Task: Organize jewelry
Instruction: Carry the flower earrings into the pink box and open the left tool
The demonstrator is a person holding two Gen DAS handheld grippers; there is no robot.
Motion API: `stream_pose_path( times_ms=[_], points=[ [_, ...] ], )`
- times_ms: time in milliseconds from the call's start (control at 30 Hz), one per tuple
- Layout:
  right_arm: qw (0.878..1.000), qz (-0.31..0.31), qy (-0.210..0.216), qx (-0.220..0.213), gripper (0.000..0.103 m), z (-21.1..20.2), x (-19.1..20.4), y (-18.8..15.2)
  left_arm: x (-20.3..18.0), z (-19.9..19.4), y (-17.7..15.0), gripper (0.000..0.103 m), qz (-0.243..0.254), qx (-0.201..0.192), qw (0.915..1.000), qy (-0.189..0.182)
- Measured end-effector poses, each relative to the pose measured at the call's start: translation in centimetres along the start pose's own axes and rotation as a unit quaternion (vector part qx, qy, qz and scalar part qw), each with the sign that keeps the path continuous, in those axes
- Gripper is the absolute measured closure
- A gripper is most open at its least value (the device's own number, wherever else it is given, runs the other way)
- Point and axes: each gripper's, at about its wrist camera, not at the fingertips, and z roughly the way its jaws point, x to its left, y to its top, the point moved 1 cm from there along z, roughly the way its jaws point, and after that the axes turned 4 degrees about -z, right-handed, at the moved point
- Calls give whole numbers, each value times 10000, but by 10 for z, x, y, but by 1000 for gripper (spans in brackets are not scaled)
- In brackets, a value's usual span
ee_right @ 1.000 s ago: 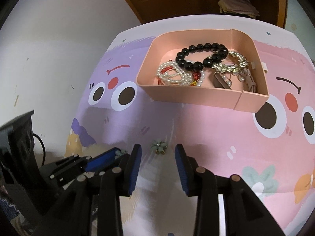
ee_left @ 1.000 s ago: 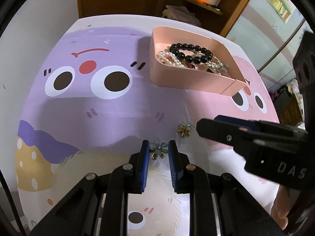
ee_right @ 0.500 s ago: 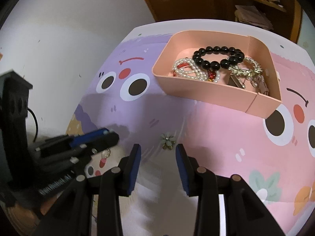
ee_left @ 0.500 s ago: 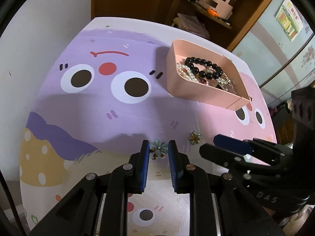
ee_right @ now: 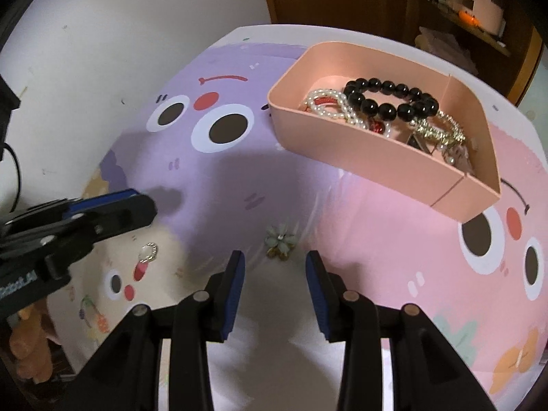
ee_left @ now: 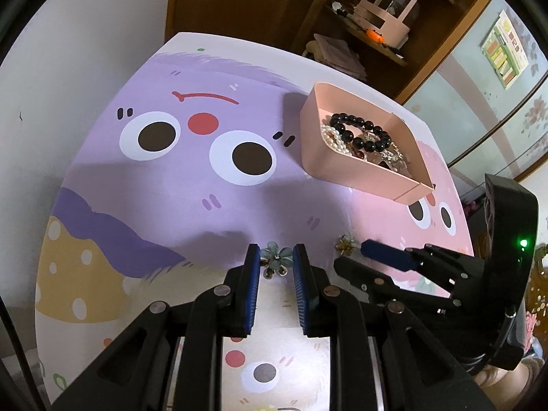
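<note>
A teal flower earring sits between the fingertips of my left gripper, which is closed on it and holds it over the mat. A second flower earring lies on the mat just ahead of my open right gripper; it also shows in the left wrist view. The pink tray holds a black bead bracelet, a pearl bracelet and gold pieces. A small ring charm lies on the mat near the left gripper.
The table carries a cartoon mat in purple and pink. A white wall is to the left. A wooden cabinet with shelves stands behind the table. The tray also shows in the left wrist view.
Both grippers have pulled back and swung left, so the tray looks farther in the left view. The left gripper keeps the teal earring. The right gripper stays open behind the second earring.
</note>
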Motion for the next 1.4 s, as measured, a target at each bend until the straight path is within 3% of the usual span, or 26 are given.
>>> stream_pose_path(
  times_ms=[200,300,433,767,933,1200,1400],
  points=[
    [9988,-199,-438,32,67,5,10,9,3,2,0,86,-19,27,10000,-23],
    [9970,-320,-708,11,82,6,16,10,3,1,0,86,-1,26,10000,-36],
    [9962,-359,-792,-50,85,1,16,8,-2,1,2,86,55,28,10000,-54],
    [9979,385,-117,-517,85,-58,-27,10,-41,-13,24,86,438,-94,9986,-285],
    [9921,865,140,-893,85,-91,-68,28,-72,-14,61,86,621,-79,9965,-556],
    [9831,1489,491,-942,85,-74,-115,85,-112,26,124,86,569,202,9962,-622],
    [9772,1864,687,-745,84,-44,-136,109,-110,68,147,86,208,503,9973,-487]
  ],
)
